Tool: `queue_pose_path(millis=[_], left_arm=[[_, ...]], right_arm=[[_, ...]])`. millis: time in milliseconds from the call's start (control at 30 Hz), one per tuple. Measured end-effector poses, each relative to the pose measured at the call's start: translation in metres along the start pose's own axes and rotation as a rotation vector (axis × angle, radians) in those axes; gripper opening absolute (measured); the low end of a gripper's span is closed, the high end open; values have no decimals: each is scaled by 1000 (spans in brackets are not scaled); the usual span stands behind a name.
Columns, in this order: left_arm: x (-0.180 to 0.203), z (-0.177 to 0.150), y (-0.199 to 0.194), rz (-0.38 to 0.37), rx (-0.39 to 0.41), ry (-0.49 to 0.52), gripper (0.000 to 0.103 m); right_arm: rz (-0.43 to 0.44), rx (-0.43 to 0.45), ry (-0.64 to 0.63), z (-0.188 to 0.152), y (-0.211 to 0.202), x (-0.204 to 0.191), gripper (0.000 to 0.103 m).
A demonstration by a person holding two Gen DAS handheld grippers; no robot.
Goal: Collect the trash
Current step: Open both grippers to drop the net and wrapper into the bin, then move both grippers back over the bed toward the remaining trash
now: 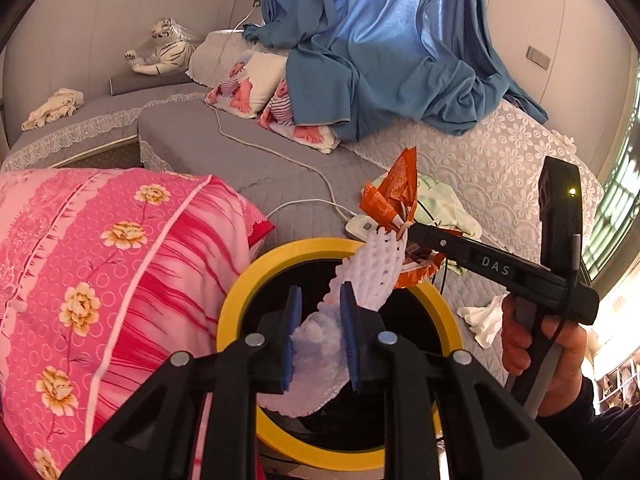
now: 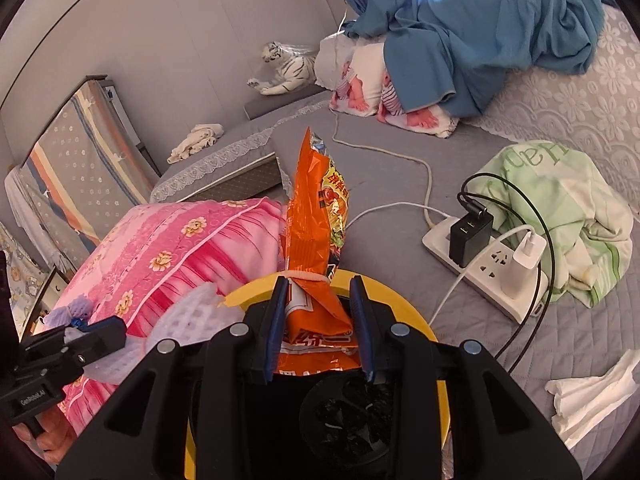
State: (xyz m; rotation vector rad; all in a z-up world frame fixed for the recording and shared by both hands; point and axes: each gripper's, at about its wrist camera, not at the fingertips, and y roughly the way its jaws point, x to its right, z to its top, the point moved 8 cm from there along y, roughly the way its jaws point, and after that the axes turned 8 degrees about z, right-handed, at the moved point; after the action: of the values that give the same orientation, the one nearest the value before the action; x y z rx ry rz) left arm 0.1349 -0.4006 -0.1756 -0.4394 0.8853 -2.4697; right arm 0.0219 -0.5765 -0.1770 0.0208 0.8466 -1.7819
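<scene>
A yellow-rimmed bin point(image 1: 240, 296) with a black liner stands against the bed, below both grippers; it also shows in the right wrist view point(image 2: 404, 300). My left gripper point(image 1: 320, 320) is shut on a white foam fruit net point(image 1: 372, 272) and holds it over the bin's mouth. My right gripper point(image 2: 320, 312) is shut on an orange snack wrapper point(image 2: 316, 216), upright over the bin's rim. The wrapper point(image 1: 396, 188) and right gripper point(image 1: 404, 236) show in the left wrist view, touching the net. A crumpled white tissue point(image 2: 588, 396) lies on the bed at the right.
A pink floral pillow point(image 1: 100, 272) lies left of the bin. A white power strip point(image 2: 480, 272) with chargers and cables sits on the grey bedspread, beside a green-white cloth point(image 2: 560, 208). Blue curtains point(image 1: 380, 40), printed cushions and a toy tiger point(image 1: 164, 48) lie farther back.
</scene>
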Motion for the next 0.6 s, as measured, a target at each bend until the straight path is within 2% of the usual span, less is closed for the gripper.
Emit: queue_pose_path(millis=[33, 100, 133, 167, 400, 600], left_arm=[[-1, -1, 1, -4, -2, -10, 32], [-3, -1, 1, 4, -2, -27, 51], [-6, 0, -1, 10, 3, -35, 54], [-8, 0, -2, 9, 7, -41, 55], [-25, 4, -16, 33, 34, -74, 56], [-44, 13, -44, 66, 89, -105, 56]], right_arm=[[-1, 1, 3, 0, 0, 1, 30], [-7, 6, 13, 1, -1, 4, 35], [-11, 10, 19, 1, -1, 5, 41], [-13, 14, 25, 3, -2, 6, 44], [-17, 18, 38, 8, -4, 6, 44], [27, 26, -5, 17, -4, -20, 44]])
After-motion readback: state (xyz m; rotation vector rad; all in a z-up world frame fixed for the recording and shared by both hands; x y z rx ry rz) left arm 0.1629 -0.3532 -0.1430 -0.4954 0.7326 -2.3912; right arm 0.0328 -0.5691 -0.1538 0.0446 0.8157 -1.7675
